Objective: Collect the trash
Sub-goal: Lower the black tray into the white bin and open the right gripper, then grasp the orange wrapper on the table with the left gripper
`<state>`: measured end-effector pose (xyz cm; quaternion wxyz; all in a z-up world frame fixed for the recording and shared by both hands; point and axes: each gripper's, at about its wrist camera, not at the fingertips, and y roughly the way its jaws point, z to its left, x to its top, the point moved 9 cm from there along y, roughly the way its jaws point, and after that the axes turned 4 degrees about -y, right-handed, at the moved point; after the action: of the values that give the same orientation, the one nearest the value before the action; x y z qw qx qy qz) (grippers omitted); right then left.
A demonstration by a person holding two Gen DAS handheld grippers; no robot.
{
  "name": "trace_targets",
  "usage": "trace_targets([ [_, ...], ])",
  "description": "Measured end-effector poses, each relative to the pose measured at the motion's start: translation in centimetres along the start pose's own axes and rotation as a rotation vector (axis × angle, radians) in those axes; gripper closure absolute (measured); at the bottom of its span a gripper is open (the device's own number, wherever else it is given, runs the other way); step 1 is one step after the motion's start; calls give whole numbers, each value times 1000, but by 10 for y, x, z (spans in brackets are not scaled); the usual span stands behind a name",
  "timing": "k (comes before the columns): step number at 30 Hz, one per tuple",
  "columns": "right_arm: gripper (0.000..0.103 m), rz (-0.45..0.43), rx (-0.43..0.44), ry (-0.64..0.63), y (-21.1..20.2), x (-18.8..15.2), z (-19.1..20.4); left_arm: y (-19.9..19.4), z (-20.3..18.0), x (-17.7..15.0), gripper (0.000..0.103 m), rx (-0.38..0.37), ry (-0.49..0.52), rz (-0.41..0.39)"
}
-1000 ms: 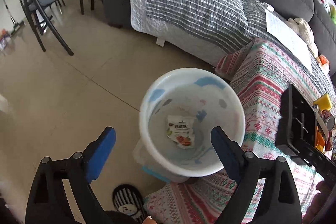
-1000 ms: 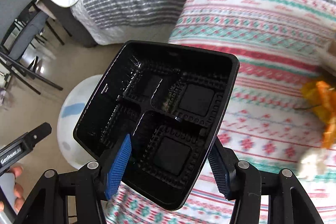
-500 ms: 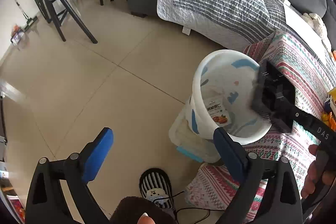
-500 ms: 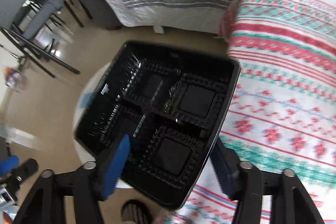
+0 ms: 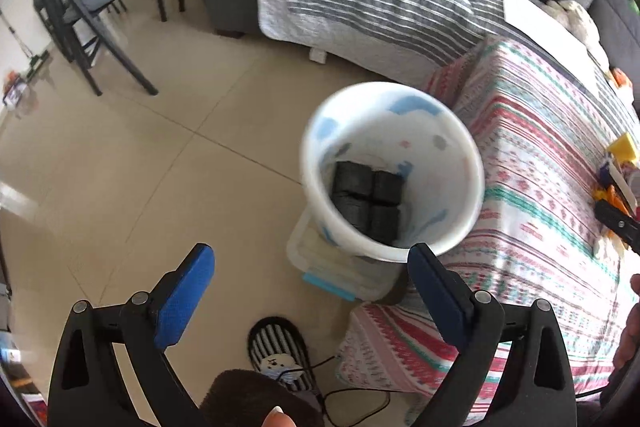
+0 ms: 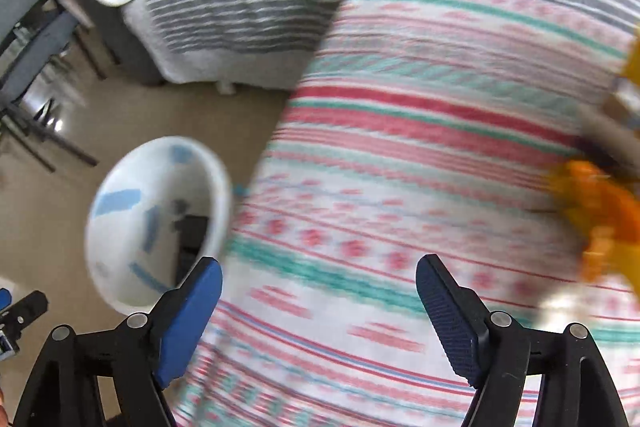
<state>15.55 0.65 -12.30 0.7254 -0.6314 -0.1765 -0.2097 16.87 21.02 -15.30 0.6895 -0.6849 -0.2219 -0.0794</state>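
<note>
The black tray (image 5: 366, 201) lies inside the white bin (image 5: 472, 187), which stands on the floor beside the worktop's (image 6: 420, 147) patterned cloth; the right tongs (image 6: 318, 311) have just been opening and stand released, nothing between them; the left tongs (image 5: 312, 291) are released too.

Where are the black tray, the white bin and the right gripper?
black tray (image 5: 366, 201), left wrist view, its ribbed underside inside the bin.
white bin (image 5: 478, 175), left wrist view, its right rim.
right gripper (image 6: 318, 311), right wrist view, midway between its open fingertips.
</note>
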Motion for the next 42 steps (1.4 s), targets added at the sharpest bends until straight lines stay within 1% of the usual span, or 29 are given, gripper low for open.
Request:
trace_targets([
  [6, 18, -31, -70, 68, -43, -2, -68, -5, -60, -6, 4, -22, 100, 0],
  [8, 17, -39, -88, 84, -57, -7, -87, -6, -78, -8, 4, -34, 119, 3],
  [12, 16, -48, -124, 116, -82, -19, -130, -11, -127, -12, 4, -72, 161, 10],
  [21, 16, -73, -191, 273, -117, -39, -225, -28, -249, -28, 4, -185, 276, 3],
  [24, 16, -72, -206, 325, -126, -49, -248, -29, -283, -32, 4, -199, 283, 1],
  [26, 16, -72, -212, 348, -131, -53, -259, -27, -309, -34, 5, -249, 259, 25],
  [27, 16, -74, -210, 356, -133, -55, -263, -27, -326, -34, 7, -287, 244, 34],
  [28, 16, -75, -206, 361, -135, -56, -266, -27, -336, -33, 9, -308, 239, 34],
  [30, 16, -74, -203, 375, -138, -58, -274, -29, -357, -31, 20, -340, 246, 22],
  [31, 16, -74, -205, 385, -139, -58, -279, -29, -368, -30, 23, -357, 252, 18],
  [33, 16, -68, -210, 397, -139, -60, -288, -25, -383, -30, 31, -395, 248, 23],
  [34, 16, -66, -212, 402, -140, -61, -293, -22, -389, -31, 32, -417, 241, 33],
  [36, 16, -61, -219, 410, -139, -63, -302, -16, -400, -33, 41, -452, 226, 55],
  [38, 16, -60, -228, 416, -140, -64, -310, -10, -409, -35, 45, -472, 214, 69],
  [40, 16, -54, -236, 428, -139, -66, -317, -6, -416, -34, 48, -469, 208, 68],
  [42, 16, -46, -235, 437, -136, -67, -322, -1, -418, -34, 54, -462, 207, 65],
])
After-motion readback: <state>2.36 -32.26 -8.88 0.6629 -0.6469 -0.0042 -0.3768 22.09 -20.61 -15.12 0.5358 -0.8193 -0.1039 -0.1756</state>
